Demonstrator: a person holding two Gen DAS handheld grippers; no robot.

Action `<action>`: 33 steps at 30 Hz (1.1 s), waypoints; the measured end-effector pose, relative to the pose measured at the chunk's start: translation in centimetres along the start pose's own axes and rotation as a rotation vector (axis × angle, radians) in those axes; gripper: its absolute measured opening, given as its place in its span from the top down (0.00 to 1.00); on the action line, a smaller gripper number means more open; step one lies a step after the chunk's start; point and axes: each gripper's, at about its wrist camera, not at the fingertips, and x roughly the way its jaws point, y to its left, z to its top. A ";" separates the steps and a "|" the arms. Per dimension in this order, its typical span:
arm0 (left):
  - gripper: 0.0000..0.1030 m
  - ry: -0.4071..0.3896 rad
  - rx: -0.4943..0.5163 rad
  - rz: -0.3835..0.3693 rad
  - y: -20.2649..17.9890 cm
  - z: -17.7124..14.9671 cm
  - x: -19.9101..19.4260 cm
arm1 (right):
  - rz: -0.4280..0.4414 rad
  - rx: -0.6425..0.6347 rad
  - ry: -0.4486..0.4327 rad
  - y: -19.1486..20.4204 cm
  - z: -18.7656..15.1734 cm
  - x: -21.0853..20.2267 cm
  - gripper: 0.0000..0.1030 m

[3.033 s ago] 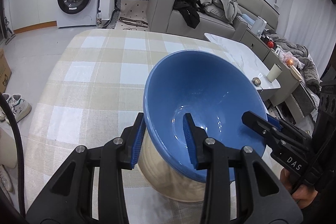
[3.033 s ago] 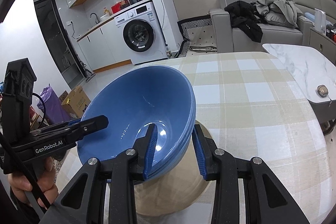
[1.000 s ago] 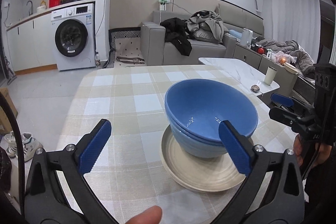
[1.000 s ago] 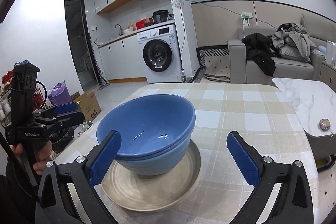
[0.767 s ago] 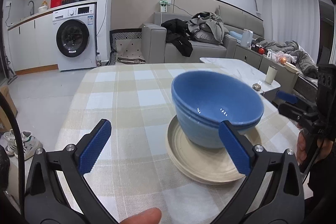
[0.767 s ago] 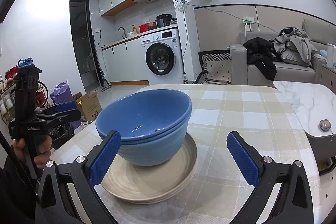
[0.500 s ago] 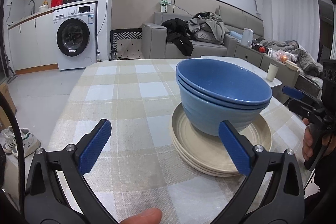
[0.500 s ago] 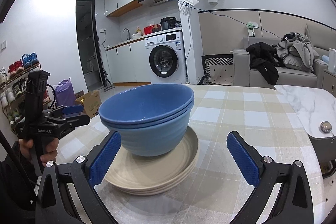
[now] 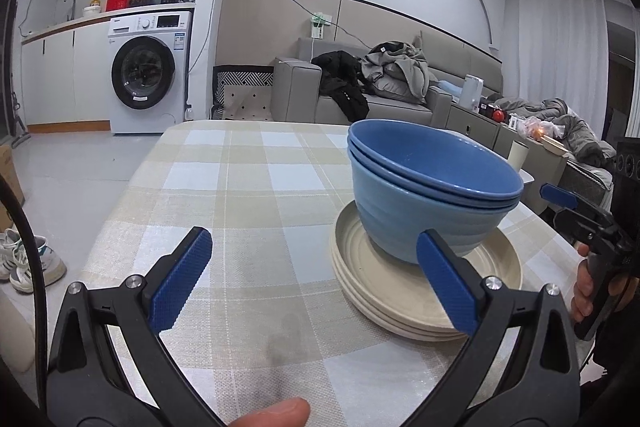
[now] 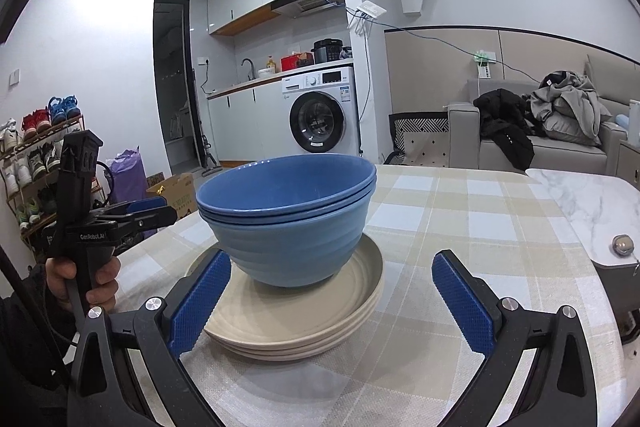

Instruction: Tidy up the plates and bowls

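Nested blue bowls (image 9: 428, 195) (image 10: 292, 215) stand upright on a stack of cream plates (image 9: 384, 291) (image 10: 320, 319) on the checked tablecloth. My left gripper (image 9: 314, 277) is open, low over the cloth, with the stack ahead to its right and nothing between its fingers. My right gripper (image 10: 330, 299) is open too, drawn back from the stack's near side; its left pad (image 10: 200, 303) overlaps the plate rim in the image. Each gripper appears in the other's view, held by a hand: the right gripper (image 9: 576, 215) and the left gripper (image 10: 132, 217).
The checked table (image 9: 256, 187) stretches away toward a washing machine (image 9: 148, 75) and a grey sofa (image 9: 360, 99) with clothes. A marble side table (image 10: 588, 203) adjoins on the right. Shoes (image 9: 24, 259) lie on the floor to the left. A fingertip (image 9: 272, 413) shows at the bottom edge.
Both grippers let go of the top blue bowl, opened wide and drew back and down to table level. The bowl now rests nested on the stack.
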 end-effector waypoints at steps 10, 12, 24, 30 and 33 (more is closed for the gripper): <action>0.01 -0.019 -0.008 0.005 0.3 -0.2 -0.1 | 0.000 -0.004 -0.017 0.0 0.0 -0.3 0.00; 0.01 -0.023 -0.004 0.008 0.2 -0.2 -0.2 | 0.001 -0.002 -0.016 0.0 -0.1 -0.2 0.00; 0.01 -0.022 0.003 0.007 0.1 -0.3 -0.2 | 0.007 -0.014 -0.016 0.0 -0.2 -0.2 0.00; 0.01 -0.022 0.002 0.006 0.1 -0.3 -0.2 | 0.007 -0.013 -0.015 0.0 -0.2 -0.1 0.00; 0.01 -0.023 0.003 0.006 0.1 -0.3 -0.2 | 0.006 -0.013 -0.015 0.1 -0.3 -0.2 0.00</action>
